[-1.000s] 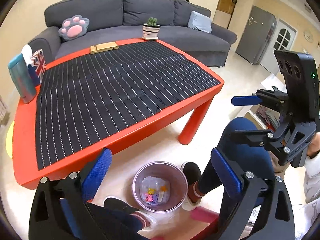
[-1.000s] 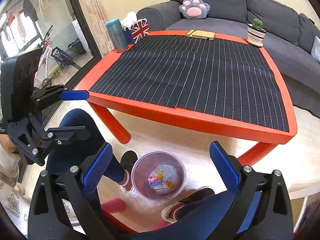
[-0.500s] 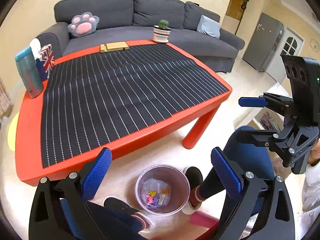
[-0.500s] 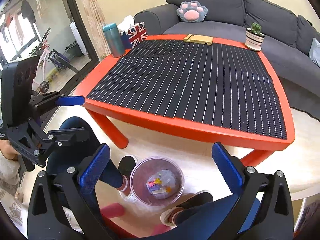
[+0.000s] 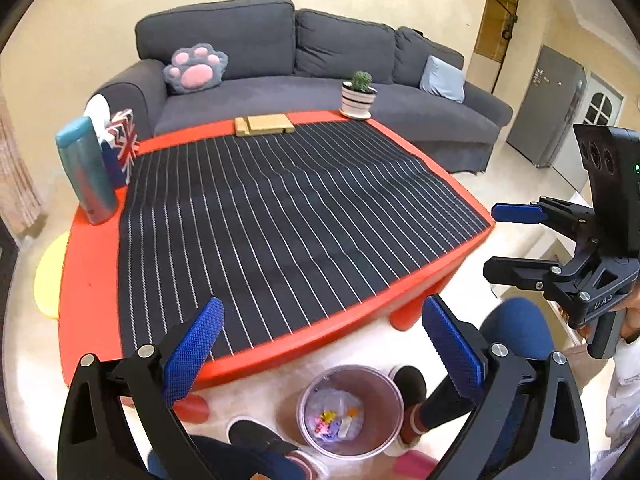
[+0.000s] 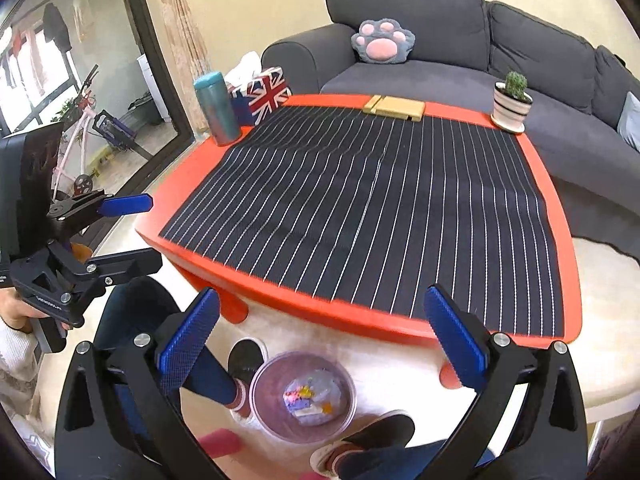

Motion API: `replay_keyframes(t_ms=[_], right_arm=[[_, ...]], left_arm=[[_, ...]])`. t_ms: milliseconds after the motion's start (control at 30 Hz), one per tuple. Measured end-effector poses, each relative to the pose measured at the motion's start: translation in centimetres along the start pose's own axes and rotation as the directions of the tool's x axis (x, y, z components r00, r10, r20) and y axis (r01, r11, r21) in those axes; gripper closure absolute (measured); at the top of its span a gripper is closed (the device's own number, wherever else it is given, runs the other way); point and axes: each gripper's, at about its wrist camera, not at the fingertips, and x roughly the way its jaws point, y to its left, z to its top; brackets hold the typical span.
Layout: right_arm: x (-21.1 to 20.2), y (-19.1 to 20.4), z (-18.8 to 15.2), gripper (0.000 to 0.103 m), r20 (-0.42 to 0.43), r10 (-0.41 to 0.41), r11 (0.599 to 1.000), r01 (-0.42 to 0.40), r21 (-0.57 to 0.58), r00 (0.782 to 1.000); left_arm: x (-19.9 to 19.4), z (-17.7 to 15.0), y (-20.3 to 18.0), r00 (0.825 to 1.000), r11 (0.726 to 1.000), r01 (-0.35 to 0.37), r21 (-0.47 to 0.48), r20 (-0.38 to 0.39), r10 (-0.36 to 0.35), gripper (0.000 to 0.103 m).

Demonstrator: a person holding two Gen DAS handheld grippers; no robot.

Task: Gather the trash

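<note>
A small round purple bin (image 5: 350,412) stands on the floor between the person's feet, below the table's front edge; it also shows in the right wrist view (image 6: 303,396). Small colourful bits of trash (image 5: 334,426) lie in its clear liner, also seen in the right wrist view (image 6: 308,400). My left gripper (image 5: 320,336) is open and empty, above the bin and the table's near edge. My right gripper (image 6: 320,328) is open and empty, likewise above the bin. Each gripper shows in the other's view, left (image 6: 124,232) and right (image 5: 508,240), both open.
A red table (image 5: 88,280) carries a black striped mat (image 5: 280,208), a teal bottle (image 5: 86,172), a Union Jack tissue box (image 5: 120,144), a wooden stand (image 5: 264,125) and a potted cactus (image 5: 359,94). A grey sofa (image 5: 280,60) is behind. The person's legs and shoes (image 5: 412,380) flank the bin.
Both grippers have risen and tilted up, so more of the table top shows and the bin has dropped lower in both views. Both stay open and empty.
</note>
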Motion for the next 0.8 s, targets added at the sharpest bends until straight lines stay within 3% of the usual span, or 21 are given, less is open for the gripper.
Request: replay_keyframes(t_ms=[567, 800], right_arm=[[1.3, -1.2, 5.8, 0.003, 0.043, 0.001, 1.0, -0.001, -0.006, 0.999], [1.8, -1.4, 6.2, 0.003, 0.037, 0.001, 1.0, -0.001, -0.002, 0.999]], left_arm=[[1.7, 4.6, 2.5, 0.997, 0.997, -0.076, -0.013, 0.024, 0.077, 0.006], [2.5, 5.2, 3.2, 0.999, 0.999, -0.033, -0.038, 0.013, 0.034, 0.006]])
